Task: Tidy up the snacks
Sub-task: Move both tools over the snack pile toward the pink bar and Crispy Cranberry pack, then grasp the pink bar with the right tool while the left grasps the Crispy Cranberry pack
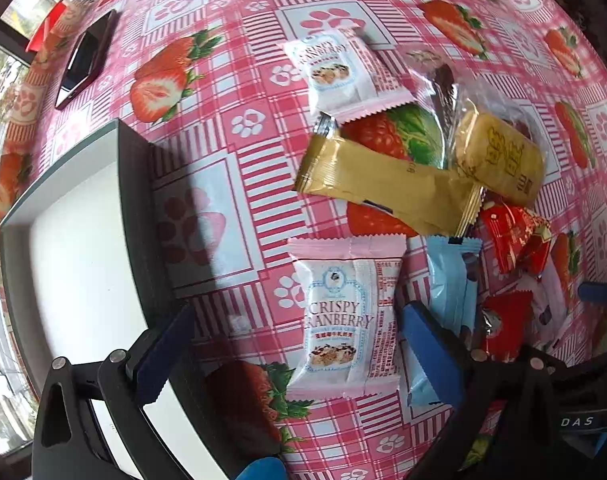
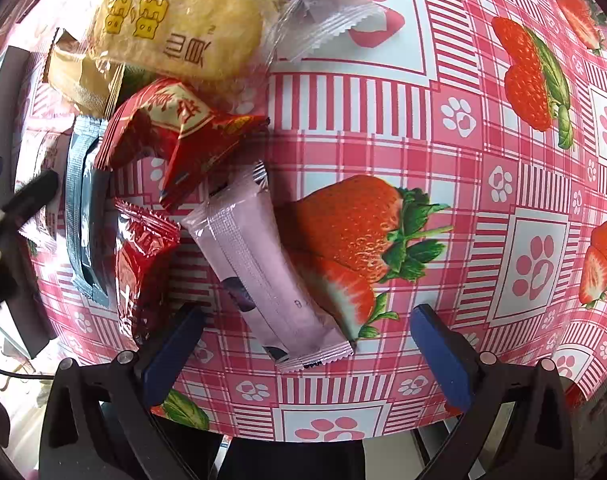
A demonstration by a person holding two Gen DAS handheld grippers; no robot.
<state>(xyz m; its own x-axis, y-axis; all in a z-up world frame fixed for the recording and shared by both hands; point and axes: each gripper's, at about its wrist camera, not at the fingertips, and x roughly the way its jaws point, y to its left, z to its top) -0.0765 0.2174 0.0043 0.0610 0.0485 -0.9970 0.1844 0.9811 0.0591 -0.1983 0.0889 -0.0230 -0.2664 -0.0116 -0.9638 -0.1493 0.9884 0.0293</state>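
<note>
Strawberry-print tablecloth [image 1: 231, 128], white tray [image 1: 75, 260] at the left edge. Left gripper [image 1: 299, 340] spread wide, straddling the near cranberry packet [image 1: 343, 320] lying flat beside the tray. Right gripper [image 2: 307, 340] likewise spread, holding nothing, over the pink bar [image 2: 259, 272]. Probably light, slick, crinkly film, brittle contents: best pinched gently across the padded middle, not the thin crimped ends.

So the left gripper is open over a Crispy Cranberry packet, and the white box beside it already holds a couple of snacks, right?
Not quite. The left gripper is open over the Crispy Cranberry packet, but the white box beside it shows only a bare white floor in the part the left wrist view covers; no snacks are visible in it. The snacks all lie on the strawberry tablecloth.
</note>
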